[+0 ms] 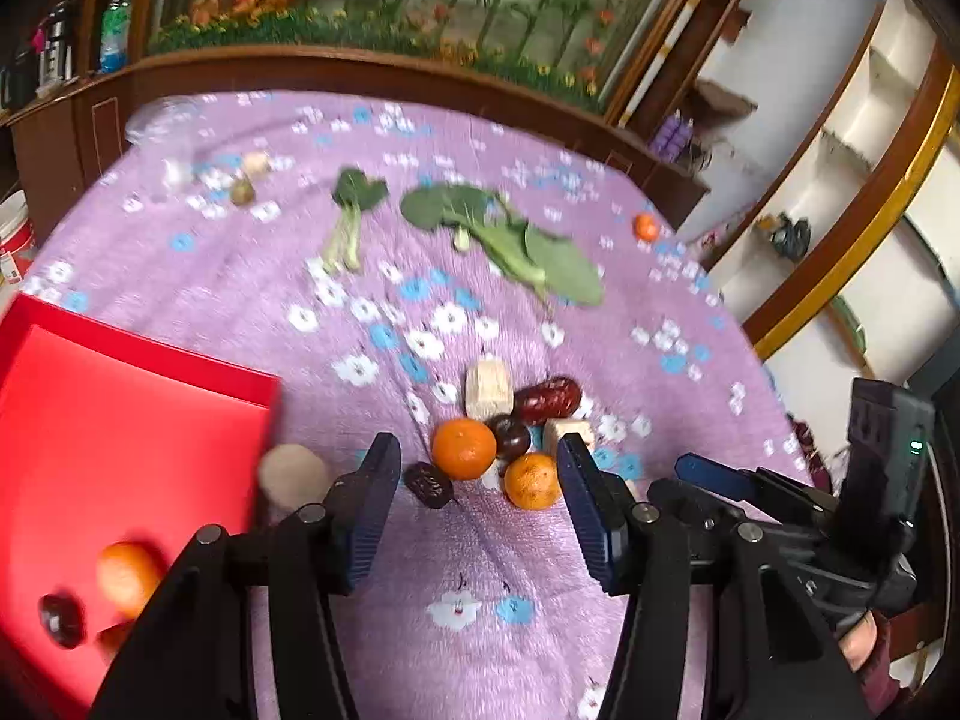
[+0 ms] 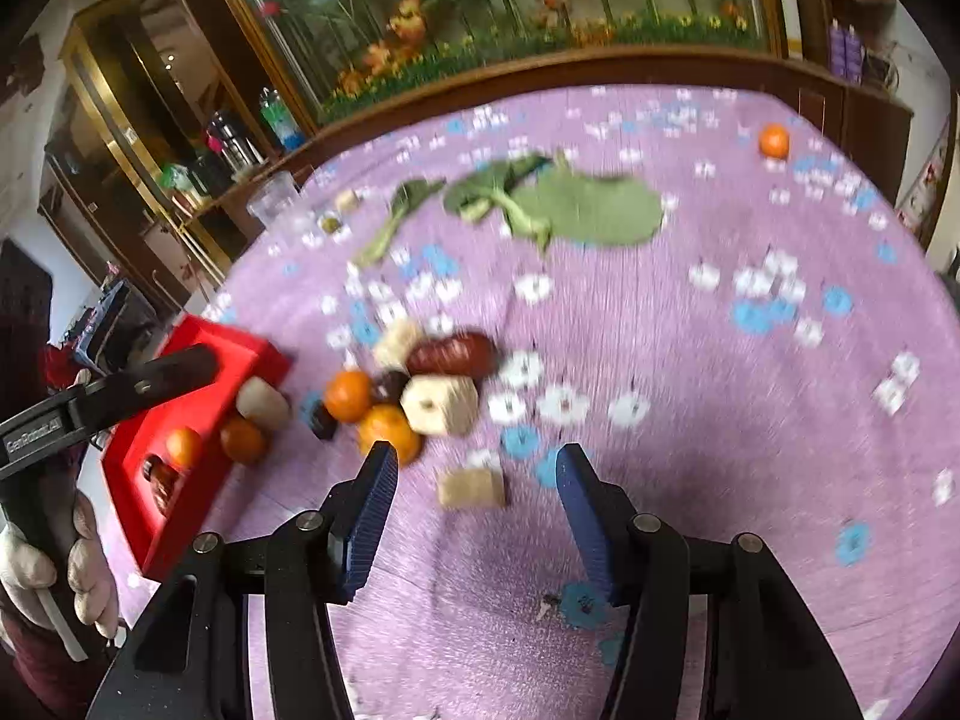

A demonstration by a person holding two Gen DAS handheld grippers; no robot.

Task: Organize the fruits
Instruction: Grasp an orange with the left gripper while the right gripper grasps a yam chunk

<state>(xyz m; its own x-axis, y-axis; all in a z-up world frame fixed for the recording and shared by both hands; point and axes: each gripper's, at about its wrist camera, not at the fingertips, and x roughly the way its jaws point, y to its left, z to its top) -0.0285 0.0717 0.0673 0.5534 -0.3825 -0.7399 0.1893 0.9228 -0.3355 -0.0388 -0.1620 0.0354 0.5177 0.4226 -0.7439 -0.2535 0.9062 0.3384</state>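
Purple cloth (image 1: 420, 540): flower-printed, covering the counter and carrying everything.
Red tray (image 1: 120, 420): at the left edge of the cloth; it holds a small orange (image 1: 127, 577) and a dark fruit (image 1: 61, 619).
Fruit cluster: near the middle of the cloth, just right of the tray — two oranges (image 1: 463, 447), a red date (image 1: 549, 399), a dark round fruit (image 1: 509, 435) and pale cut chunks (image 1: 489, 389), all touching or close together.
Wrinkled dark date (image 1: 429, 484): just left of the cluster, apart from the tray.
Pale round piece (image 1: 292, 474): beside the tray's near right corner.
Loose pale chunk (image 2: 471, 486): alone on the cloth, in front of the right tongs.
Leafy greens (image 1: 510, 240): two bunches farther back — well apart from the cluster.
Lone orange (image 1: 646, 227): far right, near the cloth's edge.
Left tongs (image 1: 480, 468): jaws parted, nothing between them, above the cloth just short of the cluster.
Right tongs (image 2: 477, 471): jaws parted and empty, aimed down at the cloth.
Gloved hand (image 2: 36, 570): gripping the left tool's handle.
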